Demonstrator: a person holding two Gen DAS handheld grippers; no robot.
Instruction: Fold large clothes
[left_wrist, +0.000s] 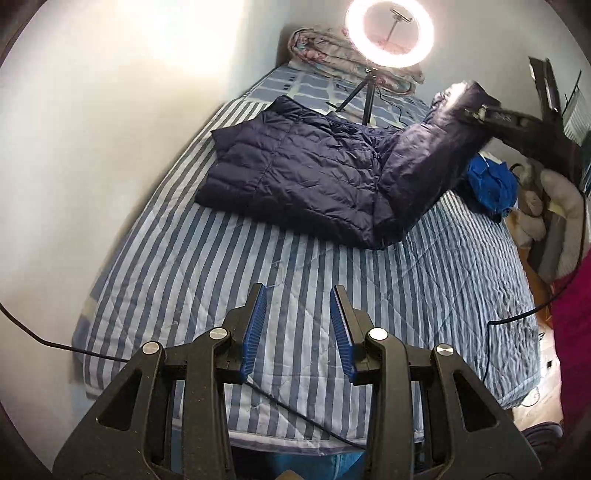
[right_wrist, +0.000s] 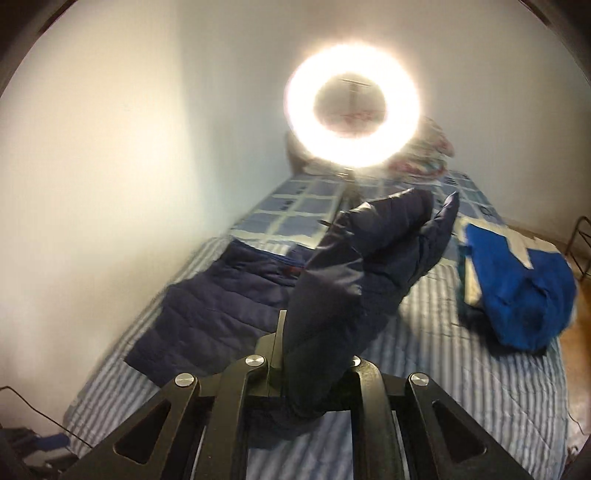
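A dark navy puffer jacket lies partly folded on the striped bed, toward the wall. My left gripper is open and empty, held above the near part of the bed, well short of the jacket. My right gripper is shut on the jacket's right part, likely a sleeve, and holds it lifted above the bed. In the right wrist view the lifted navy fabric drapes over the right gripper and hides its right finger.
A lit ring light on a tripod stands on the bed behind the jacket. A rolled floral quilt lies at the head. A blue garment sits at the bed's right edge. Cables cross the near edge. The wall runs along the left.
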